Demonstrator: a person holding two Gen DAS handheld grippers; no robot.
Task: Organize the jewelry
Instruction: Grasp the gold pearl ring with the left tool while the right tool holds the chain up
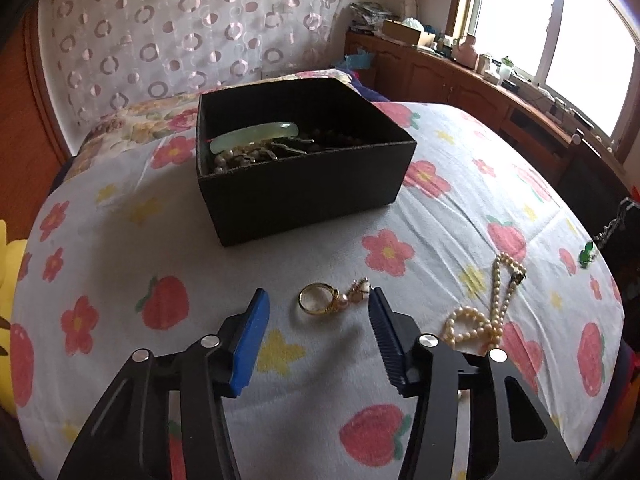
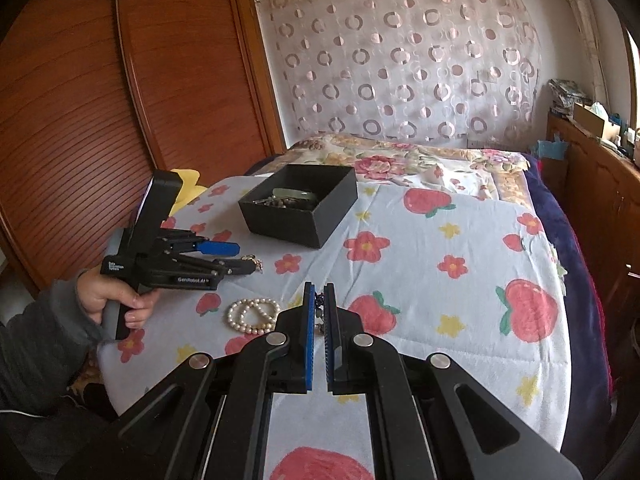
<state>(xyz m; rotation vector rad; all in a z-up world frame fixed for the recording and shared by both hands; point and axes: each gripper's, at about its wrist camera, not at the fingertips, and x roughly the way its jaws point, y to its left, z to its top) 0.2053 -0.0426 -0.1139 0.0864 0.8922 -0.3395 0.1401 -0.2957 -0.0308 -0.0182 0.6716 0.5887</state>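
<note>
While the left gripper hangs half-spread over the strawberry-print bedsheet, a gold ring with a pearl charm lies between its blue pads, untouched. Just right lies a cream pearl strand. Beyond, an open black box holds a pale green bangle, pearls and dark beads. The right gripper pinches a dark chain.

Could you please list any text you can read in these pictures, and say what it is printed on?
"GenRobot.AI": white print on the side of the left gripper, seen from the right wrist.
A small white label at that gripper's rear: too small to read.
Nothing else carries readable text.
</note>
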